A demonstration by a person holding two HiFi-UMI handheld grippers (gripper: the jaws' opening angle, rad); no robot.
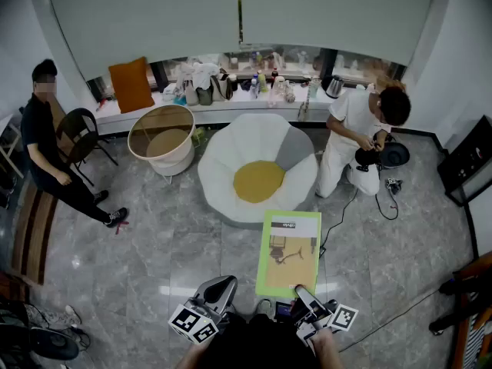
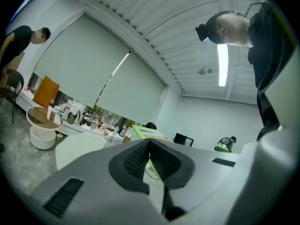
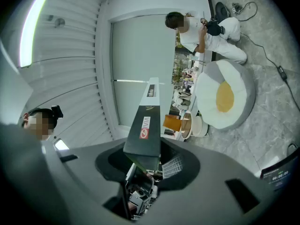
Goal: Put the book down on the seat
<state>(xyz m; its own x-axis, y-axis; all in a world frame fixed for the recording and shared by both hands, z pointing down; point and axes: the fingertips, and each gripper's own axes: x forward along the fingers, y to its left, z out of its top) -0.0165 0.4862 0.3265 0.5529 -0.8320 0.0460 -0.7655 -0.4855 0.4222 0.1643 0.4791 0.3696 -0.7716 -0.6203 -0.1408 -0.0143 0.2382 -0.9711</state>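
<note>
A flat book (image 1: 288, 252) with a green border and tan cover is held level above the grey floor, just short of the seat. My right gripper (image 1: 304, 292) is shut on its near edge. In the right gripper view its dark spine (image 3: 147, 125) runs out from between the jaws. The seat (image 1: 257, 179) is a white petal-shaped floor cushion with a yellow centre, ahead of the book; it shows in the right gripper view as the seat (image 3: 225, 97). My left gripper (image 1: 219, 289) hangs to the book's left, shut and empty (image 2: 149, 144); the book's green edge (image 2: 145, 134) shows beyond its tips.
A person in black (image 1: 46, 144) sits on a chair at the left. A person in white (image 1: 357, 137) crouches right of the seat, with a cable (image 1: 338, 214) on the floor. A round white tub table (image 1: 163, 138) and an orange cushion (image 1: 131, 83) stand by the cluttered window ledge.
</note>
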